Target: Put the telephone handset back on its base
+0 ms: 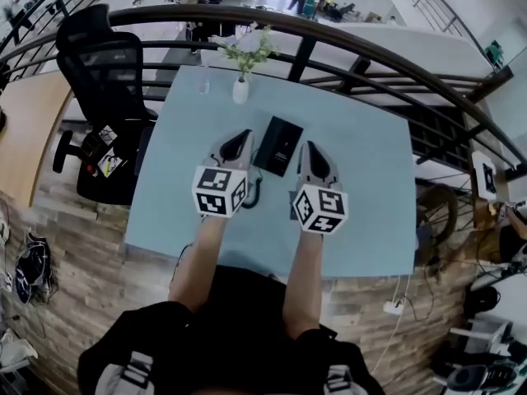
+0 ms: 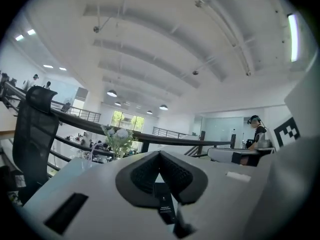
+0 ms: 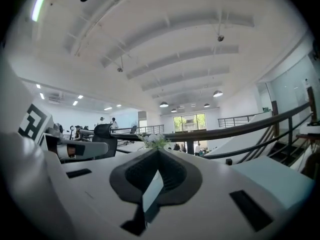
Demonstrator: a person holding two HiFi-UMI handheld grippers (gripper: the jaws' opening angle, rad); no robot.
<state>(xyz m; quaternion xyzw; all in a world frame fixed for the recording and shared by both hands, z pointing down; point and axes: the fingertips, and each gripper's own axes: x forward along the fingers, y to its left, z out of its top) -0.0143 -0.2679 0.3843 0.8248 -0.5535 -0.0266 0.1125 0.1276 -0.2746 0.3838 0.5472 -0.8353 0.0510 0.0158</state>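
Observation:
A black telephone lies on the light blue table, with a dark coiled cord trailing from its near left side. I cannot make out the handset apart from the base. My left gripper rests just left of the phone and my right gripper just right of it. Both point away from me. In the left gripper view the left gripper has its pads pressed together with nothing between them. The right gripper looks the same in its own view. Neither gripper view shows the phone.
A white vase with a green plant stands at the table's far edge, beside a clear glass. A black office chair is at the left. A curved dark railing runs behind the table. A white power strip lies on the floor.

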